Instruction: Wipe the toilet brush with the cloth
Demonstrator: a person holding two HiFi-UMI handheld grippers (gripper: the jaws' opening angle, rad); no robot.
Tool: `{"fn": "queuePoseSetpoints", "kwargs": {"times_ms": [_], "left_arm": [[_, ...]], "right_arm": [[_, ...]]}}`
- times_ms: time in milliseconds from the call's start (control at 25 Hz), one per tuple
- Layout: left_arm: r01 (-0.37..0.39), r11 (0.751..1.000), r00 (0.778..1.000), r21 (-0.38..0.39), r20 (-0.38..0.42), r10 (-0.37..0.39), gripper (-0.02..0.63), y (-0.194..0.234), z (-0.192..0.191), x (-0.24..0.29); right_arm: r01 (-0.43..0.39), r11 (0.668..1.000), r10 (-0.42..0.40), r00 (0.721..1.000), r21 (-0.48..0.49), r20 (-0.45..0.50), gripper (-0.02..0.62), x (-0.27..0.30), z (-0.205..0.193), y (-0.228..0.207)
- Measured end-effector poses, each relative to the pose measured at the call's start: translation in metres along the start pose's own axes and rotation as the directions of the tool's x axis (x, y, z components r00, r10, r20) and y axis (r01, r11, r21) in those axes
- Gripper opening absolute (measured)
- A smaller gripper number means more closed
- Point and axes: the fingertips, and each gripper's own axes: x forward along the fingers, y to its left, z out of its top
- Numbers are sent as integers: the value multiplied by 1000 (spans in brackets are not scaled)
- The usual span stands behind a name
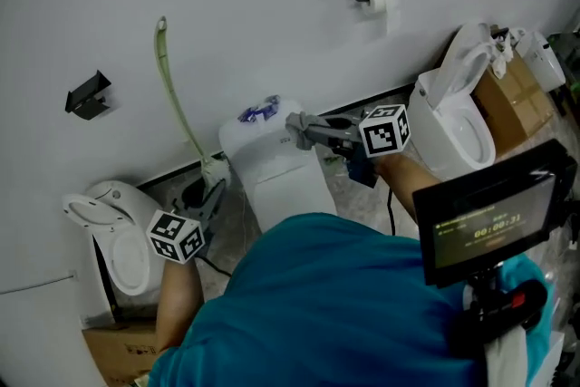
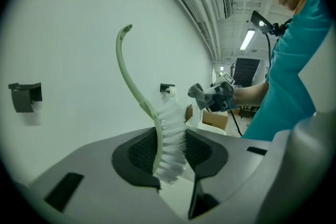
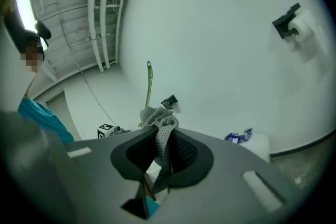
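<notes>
White wall (image 1: 272,14), toilet brush (image 2: 171,136), screen (image 1: 485,227) perhaps 00:00:31

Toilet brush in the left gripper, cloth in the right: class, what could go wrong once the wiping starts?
1. The left gripper clamps the toilet brush at its soft bristles, so the long handle may pivot or slip when the cloth pushes on it.
2. The right gripper pinches only a bunched fold of the cloth; rubbing could tug it free.

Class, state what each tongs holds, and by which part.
Left tongs: toilet brush, gripped at its bristle head. Right tongs: grey cloth, pinched at a bunched fold.
</notes>
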Motion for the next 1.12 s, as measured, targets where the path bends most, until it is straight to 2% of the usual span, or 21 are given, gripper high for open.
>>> {"fn": "queuePoseSetpoints", "kwargs": {"times_ms": [200, 320, 640, 1120], "left_arm": [[-14, 998, 1000, -55, -4, 14, 137, -6, -21, -1], [-11, 997, 1000, -72, -16, 10, 137, -10, -31, -2], [9, 998, 1000, -64, -20, -10, 138, -18, -34, 4], [5, 998, 1000, -55, -20, -6, 138, -17, -32, 1]], "right_arm": [[61, 997, -59, 997, 57, -39, 44, 1, -46, -18], [90, 995, -86, 994, 50, -70, 43, 3, -64, -22], [82, 996, -85, 991, -35, -101, 42, 13, -61, -16], [83, 994, -89, 991, -66, -102, 41, 16, -58, -15]]}}
